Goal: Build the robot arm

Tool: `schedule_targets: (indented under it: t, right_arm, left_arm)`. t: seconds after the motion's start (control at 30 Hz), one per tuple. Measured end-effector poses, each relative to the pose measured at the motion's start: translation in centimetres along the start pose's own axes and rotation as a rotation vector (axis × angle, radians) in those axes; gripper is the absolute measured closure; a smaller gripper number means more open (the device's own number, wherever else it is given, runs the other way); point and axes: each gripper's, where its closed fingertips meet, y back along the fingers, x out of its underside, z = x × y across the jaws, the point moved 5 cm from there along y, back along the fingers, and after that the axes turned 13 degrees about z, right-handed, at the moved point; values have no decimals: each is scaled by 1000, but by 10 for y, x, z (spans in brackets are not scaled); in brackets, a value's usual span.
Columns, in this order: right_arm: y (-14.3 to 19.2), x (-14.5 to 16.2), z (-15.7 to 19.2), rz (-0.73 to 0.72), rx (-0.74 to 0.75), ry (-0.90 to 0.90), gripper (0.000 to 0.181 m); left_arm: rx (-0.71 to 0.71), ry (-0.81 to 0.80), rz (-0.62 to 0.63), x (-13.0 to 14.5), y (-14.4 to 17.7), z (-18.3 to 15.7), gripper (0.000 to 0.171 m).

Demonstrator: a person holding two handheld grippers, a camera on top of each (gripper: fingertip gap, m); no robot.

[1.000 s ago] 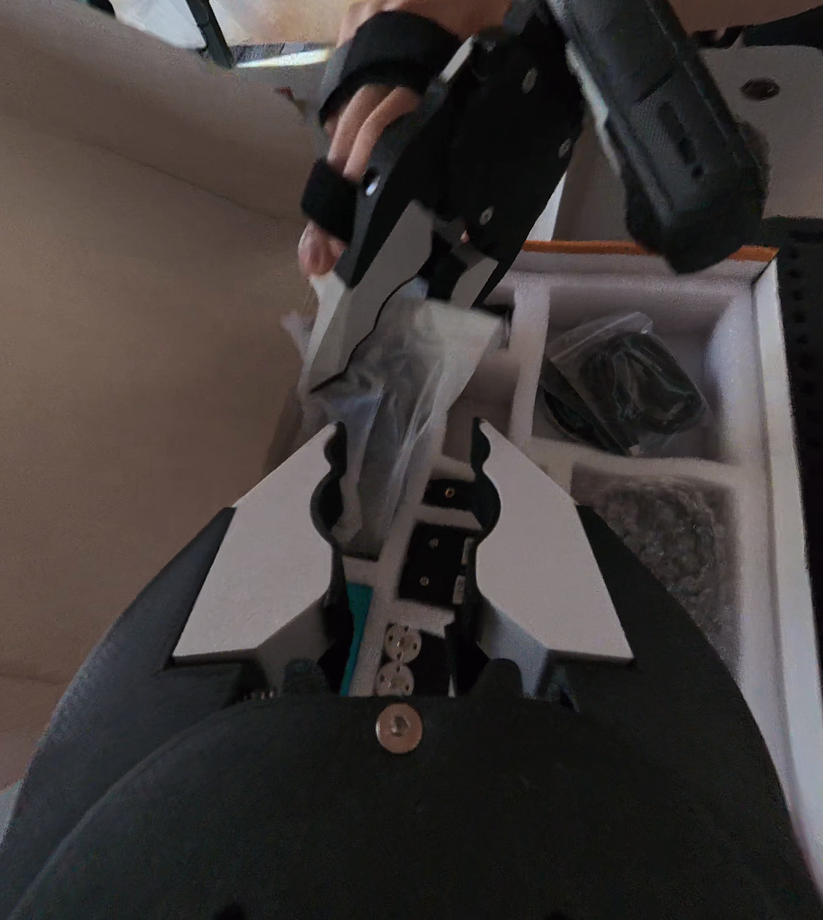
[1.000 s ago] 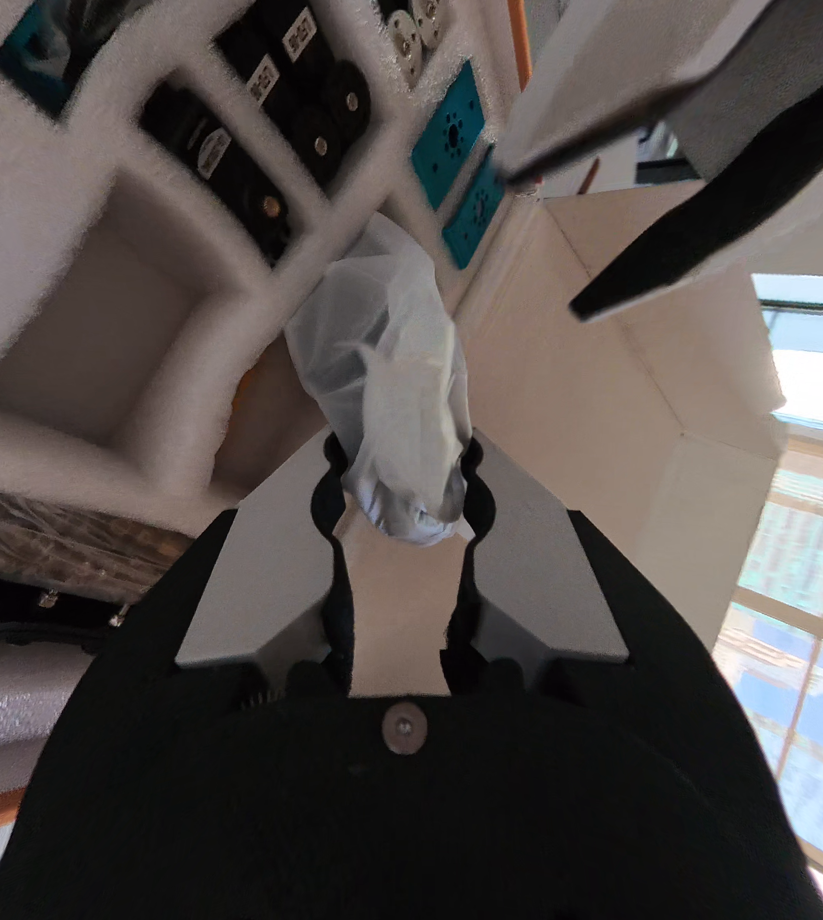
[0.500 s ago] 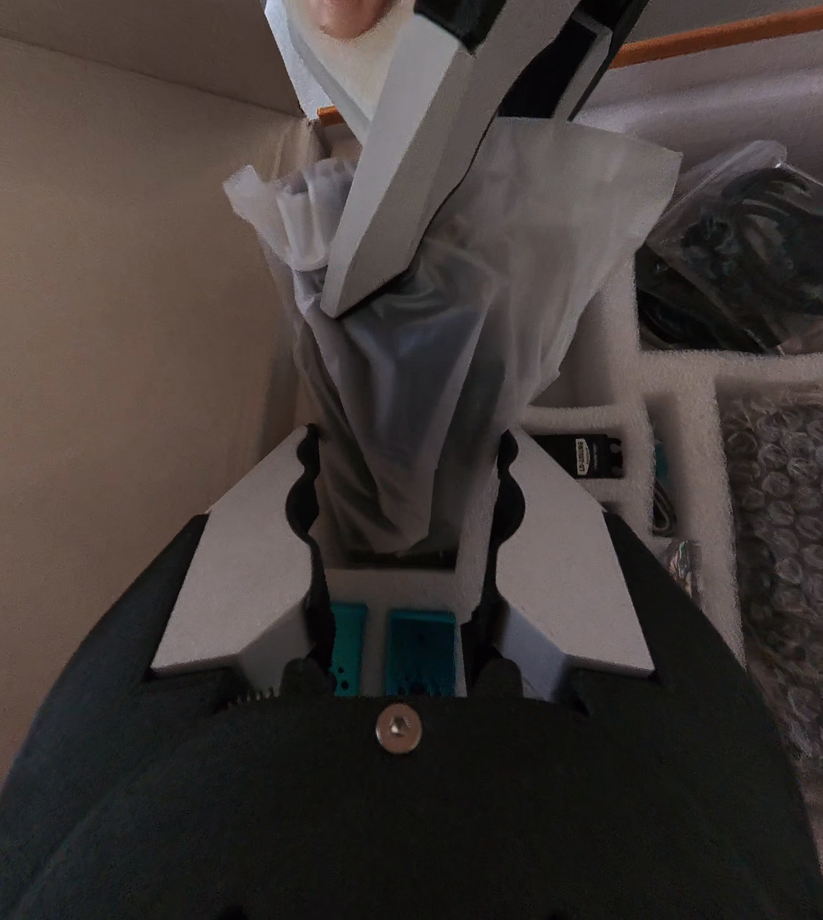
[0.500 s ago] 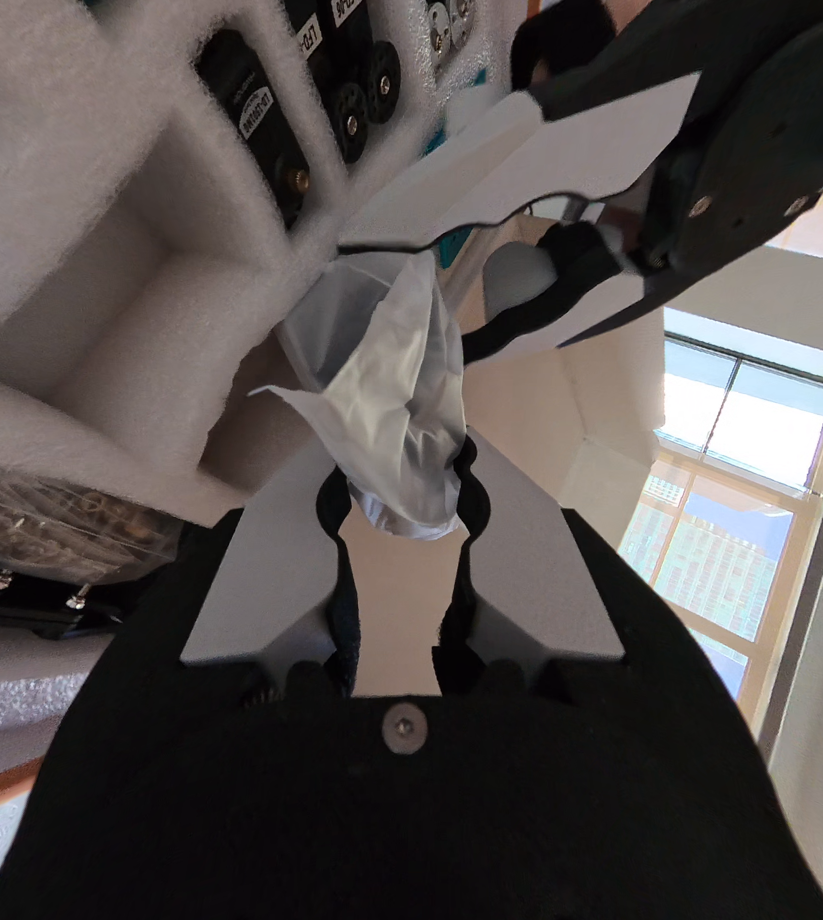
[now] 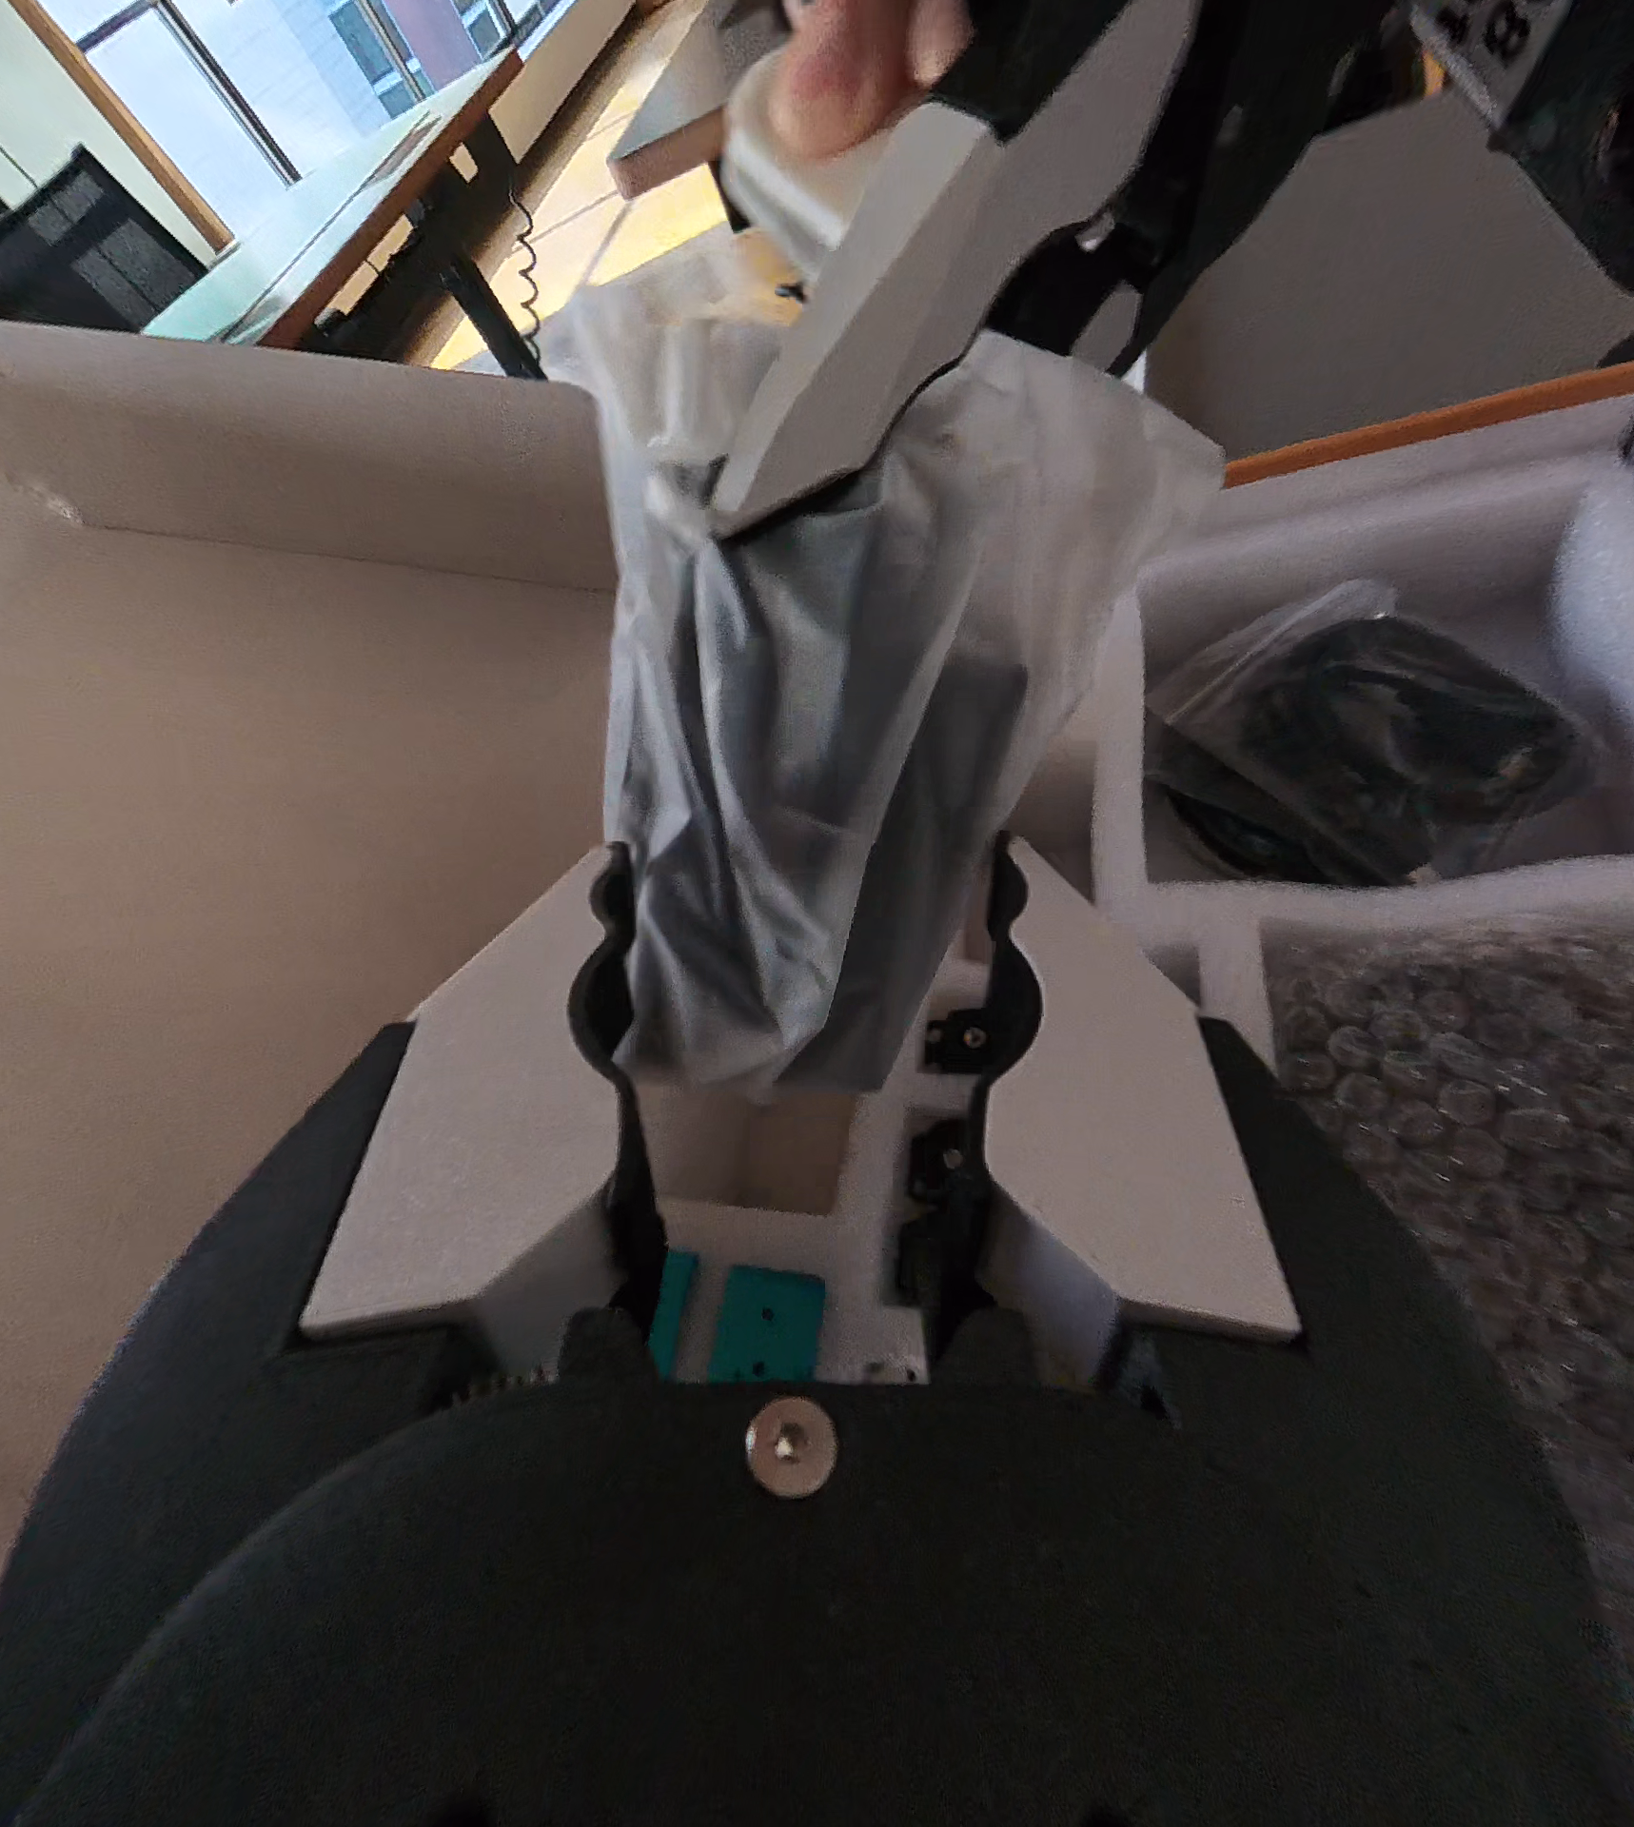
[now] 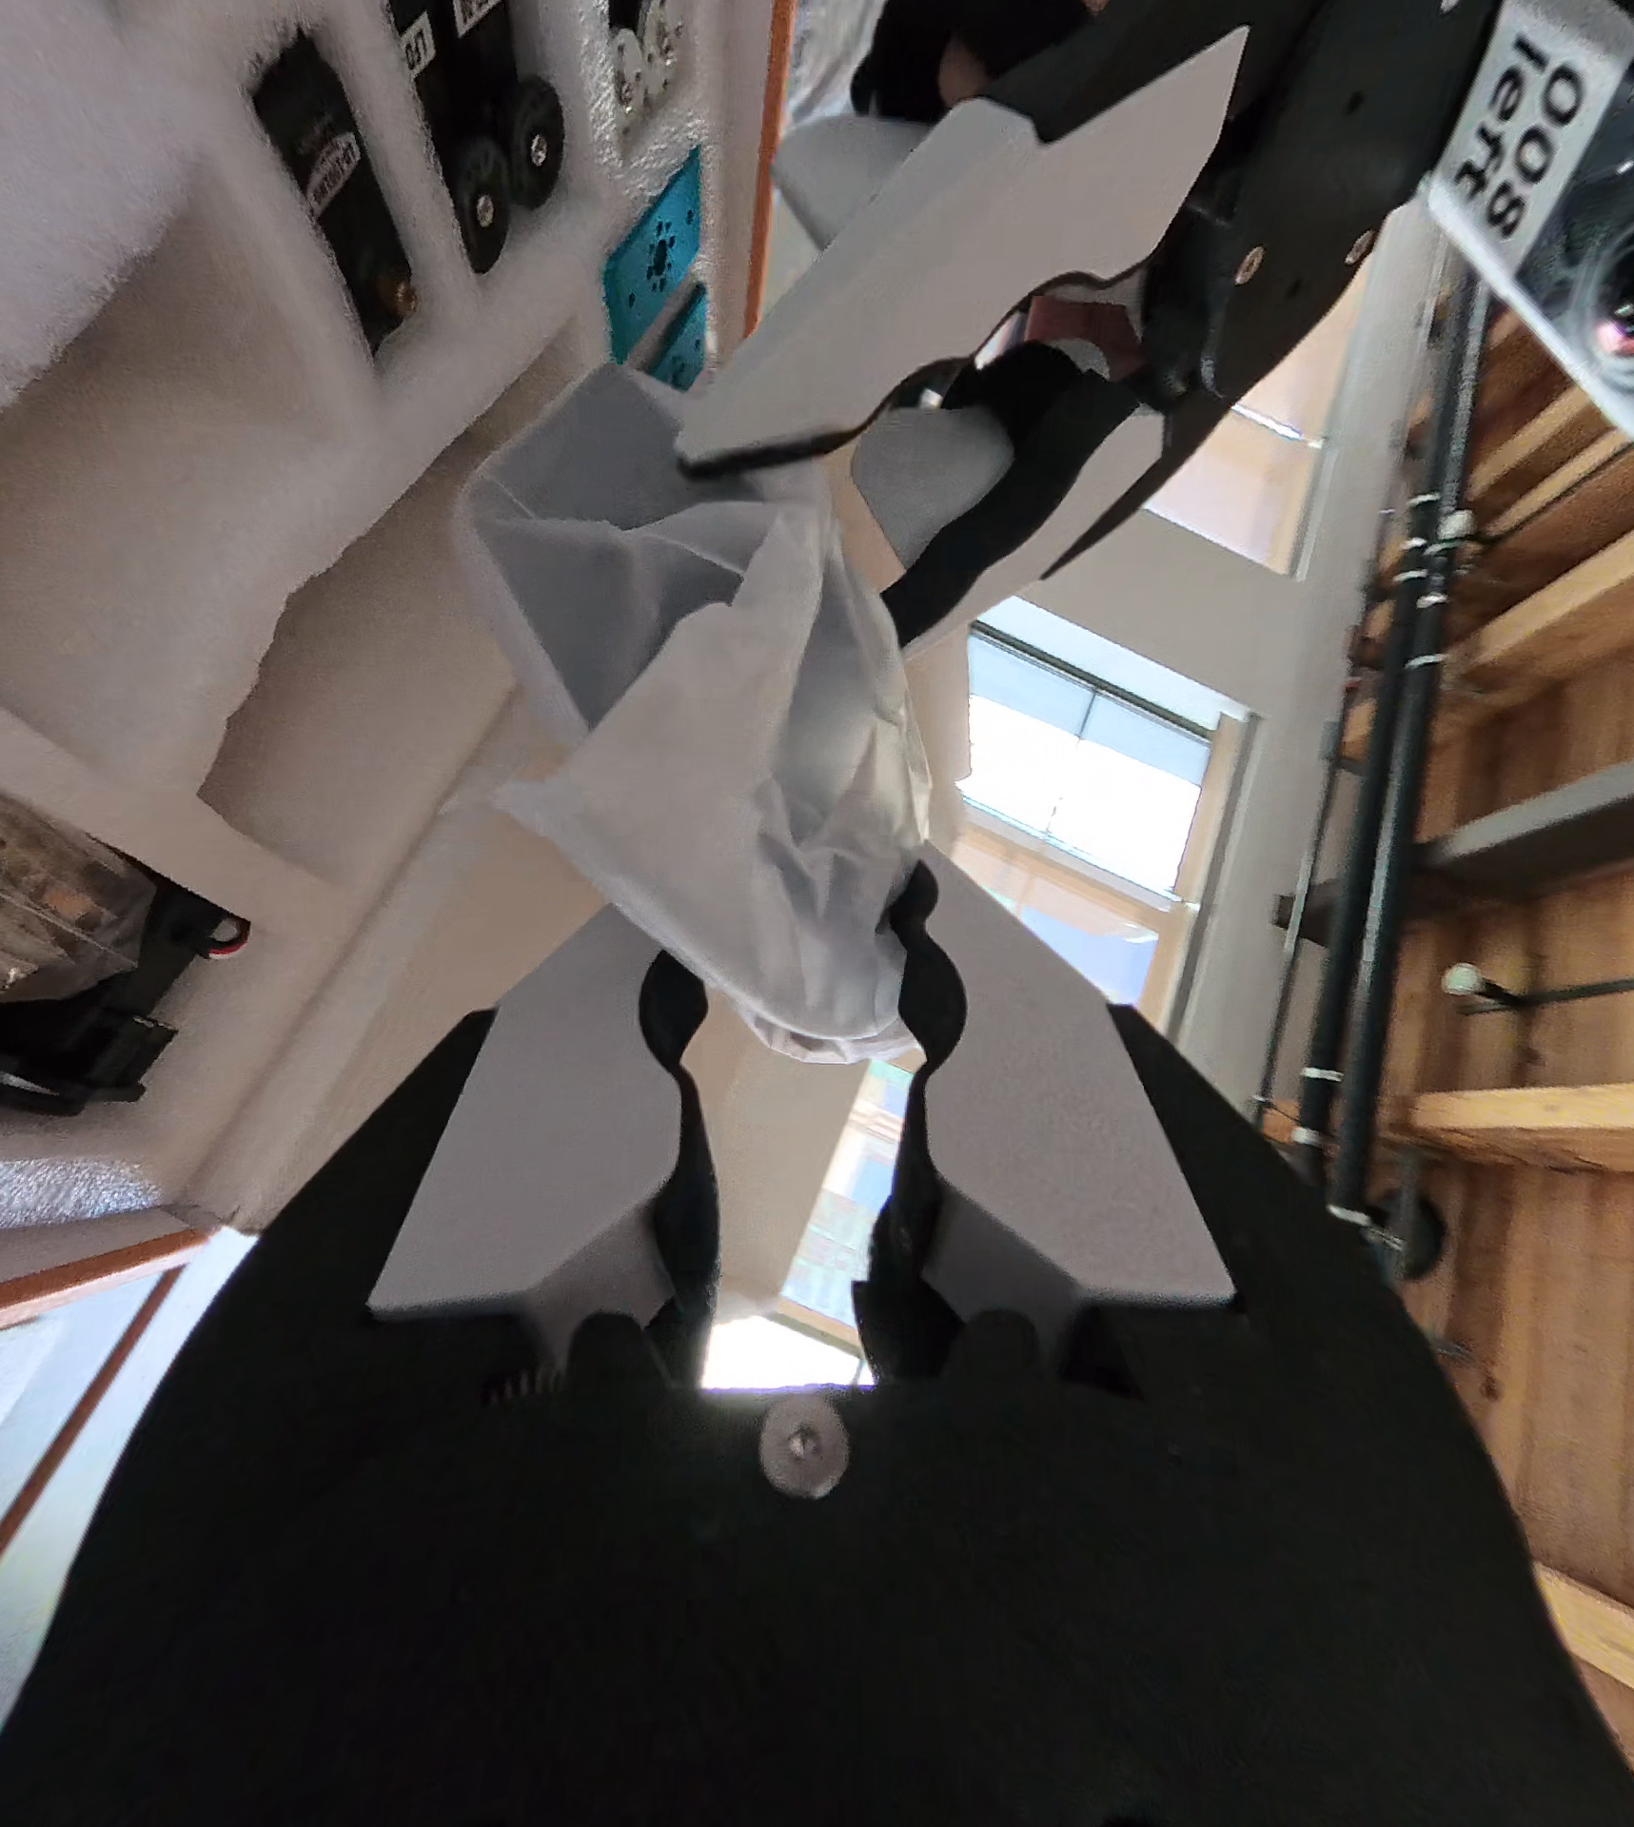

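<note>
A translucent white plastic bag [image 5: 793, 741] with a dark object inside hangs above a white foam insert [image 5: 1178, 910] in an open box. My right gripper [image 6: 783, 929] is shut on the bag's crumpled upper end [image 6: 743, 751]. In the left wrist view it [image 5: 793, 475] comes in from the top, with a person's fingertip on it. My left gripper [image 5: 808, 870] is open, and its jaws straddle the bag's lower end. The left finger touches the plastic and the right finger stands clear of it. The right wrist view shows the left gripper [image 6: 793, 544] at the bag's far end.
An empty foam pocket [image 5: 743, 1147] lies under the bag, with teal plates [image 5: 763, 1325] nearer. Bagged black cables [image 5: 1366, 751] and bubble wrap [image 5: 1485, 1137] fill pockets on the right. Black servos [image 6: 338, 168] sit in slots. The beige box lid [image 5: 249, 791] stands on the left. Left tips to right tips: about 5 centimetres. My left gripper's tips are some 8 centimetres from the white foam insert [image 5: 1178, 910].
My left jaws have spread wider and closed in around the bag's lower end. The right gripper has kept its hold, and the bag has come up higher above the foam.
</note>
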Motion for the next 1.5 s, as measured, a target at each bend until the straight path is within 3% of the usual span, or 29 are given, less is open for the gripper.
schedule_targets:
  t: [0.17,0.27,0.37,0.5,0.57,0.73,0.83,0.97,1.03,1.2,1.3,1.5]
  right_arm:
    - [24,-1,-7,33,81,-58,148]
    - [33,-1,-17,48,126,-83,148]
    - [42,0,-39,43,194,-173,149]
    - [49,3,-65,21,252,-321,149]
    - [48,5,-71,19,273,-369,149]
    - [48,18,-71,-19,277,-500,150]
    - [46,26,-64,-65,203,-682,151]
    - [33,36,-68,-135,-84,-987,155]
    - [26,42,-73,-139,-213,-1054,156]
    - [21,47,-68,-131,-332,-1087,157]
    - [26,37,-57,-93,-263,-983,158]
    - [0,7,-9,-16,-292,-870,158]
  left_arm:
    - [135,295,-42,22,26,18,74]
    - [352,508,-119,33,34,25,81]
    - [562,653,-277,29,42,26,90]
    - [740,669,-336,13,44,12,87]
    - [863,650,-367,1,47,-1,112]
    - [823,728,-481,-18,55,0,117]
    - [897,897,-457,-26,60,2,118]
    - [1188,1342,-456,-28,64,23,119]
    - [1249,1461,-469,-26,63,32,114]
    - [1235,1503,-431,-25,59,35,115]
    - [1194,1416,-319,-12,50,26,120]
    - [733,1216,-116,56,57,40,130]
